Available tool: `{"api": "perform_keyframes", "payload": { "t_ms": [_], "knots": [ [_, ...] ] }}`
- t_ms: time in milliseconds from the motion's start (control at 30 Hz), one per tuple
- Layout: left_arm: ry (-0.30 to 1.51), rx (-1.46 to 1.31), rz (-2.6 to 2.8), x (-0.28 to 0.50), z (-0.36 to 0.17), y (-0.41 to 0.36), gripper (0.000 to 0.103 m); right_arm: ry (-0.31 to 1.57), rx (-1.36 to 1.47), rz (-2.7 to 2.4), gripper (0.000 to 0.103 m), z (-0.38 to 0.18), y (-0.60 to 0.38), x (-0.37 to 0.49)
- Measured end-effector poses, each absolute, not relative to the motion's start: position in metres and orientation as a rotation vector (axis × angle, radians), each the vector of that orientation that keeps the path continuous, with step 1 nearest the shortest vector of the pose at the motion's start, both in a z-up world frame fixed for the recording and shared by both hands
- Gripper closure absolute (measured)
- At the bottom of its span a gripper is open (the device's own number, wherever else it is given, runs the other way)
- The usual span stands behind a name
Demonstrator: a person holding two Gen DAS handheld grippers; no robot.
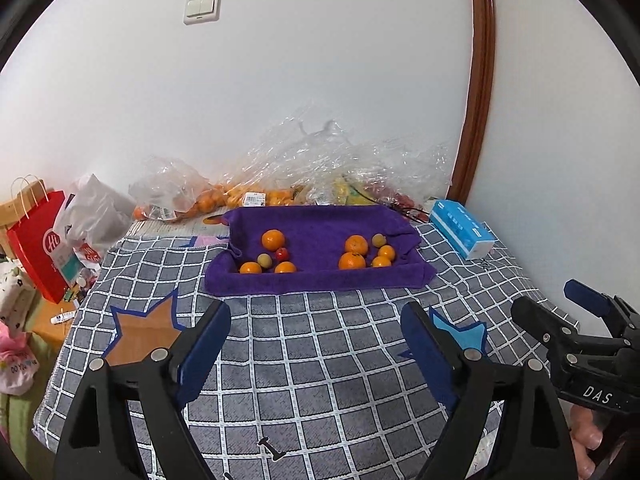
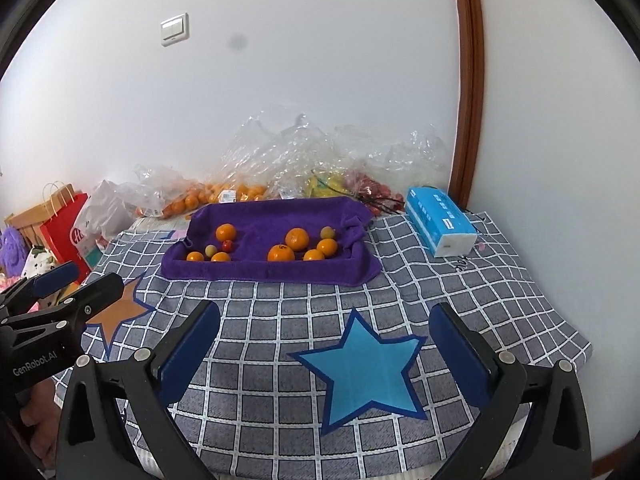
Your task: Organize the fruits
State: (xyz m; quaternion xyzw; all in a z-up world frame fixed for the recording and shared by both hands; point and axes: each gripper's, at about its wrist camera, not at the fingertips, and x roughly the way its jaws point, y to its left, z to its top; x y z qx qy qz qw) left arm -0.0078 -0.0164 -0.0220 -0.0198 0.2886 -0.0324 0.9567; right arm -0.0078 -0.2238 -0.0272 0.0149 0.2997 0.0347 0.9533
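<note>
A purple towel-lined tray sits at the far side of the checked table. Its left part holds three oranges, a small red fruit and a pale green one. Its right part holds several oranges and a pale green fruit. My left gripper is open and empty, well short of the tray. My right gripper is open and empty above a blue star patch.
Clear plastic bags of oranges and other fruit lie against the wall behind the tray. A blue tissue pack lies at the right. A red paper bag stands off the table's left edge. An orange star patch marks the cloth.
</note>
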Motion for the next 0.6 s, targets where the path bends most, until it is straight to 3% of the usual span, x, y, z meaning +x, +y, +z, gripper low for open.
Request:
{"api": "perform_keyframes", "payload": {
  "t_ms": [600],
  "knots": [
    [0.581,-0.026,-0.066,-0.0132,-0.0198,-0.0206,0.017,0.609,0.055,0.061,0.000,-0.0316,-0.2334,-0.0172]
  ]
}}
